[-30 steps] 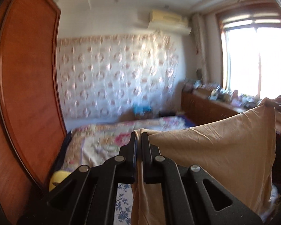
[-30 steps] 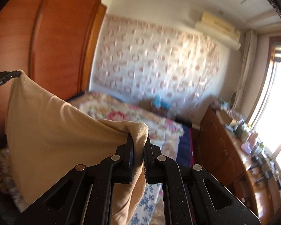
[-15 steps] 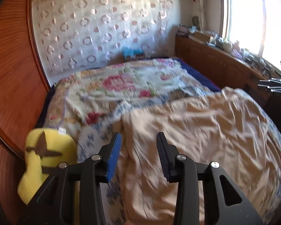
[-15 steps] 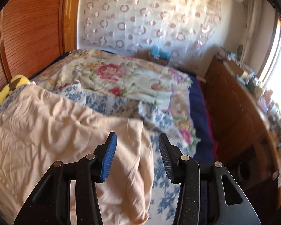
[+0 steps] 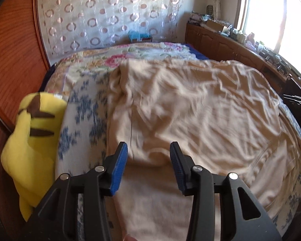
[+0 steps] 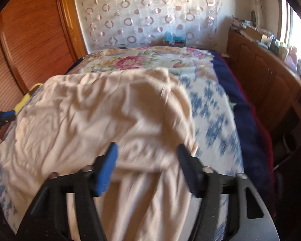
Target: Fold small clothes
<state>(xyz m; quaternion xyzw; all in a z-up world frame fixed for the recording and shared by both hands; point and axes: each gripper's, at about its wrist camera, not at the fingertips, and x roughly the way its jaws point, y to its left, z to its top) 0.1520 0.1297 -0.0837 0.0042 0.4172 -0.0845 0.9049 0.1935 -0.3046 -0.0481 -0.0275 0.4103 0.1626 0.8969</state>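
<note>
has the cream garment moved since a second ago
Yes. The cream garment hung stretched in front of the patterned wall curtain; now it lies spread on the floral bedspread, below the curtain.

A yellow plush toy (image 5: 33, 140) lies at the bed's (image 5: 86, 108) edge against a wooden wardrobe (image 5: 11, 56), with a circle-patterned curtain (image 5: 110, 14) beyond and cluttered wooden cabinets (image 6: 271, 76) under the bright window (image 5: 271, 14).
</note>
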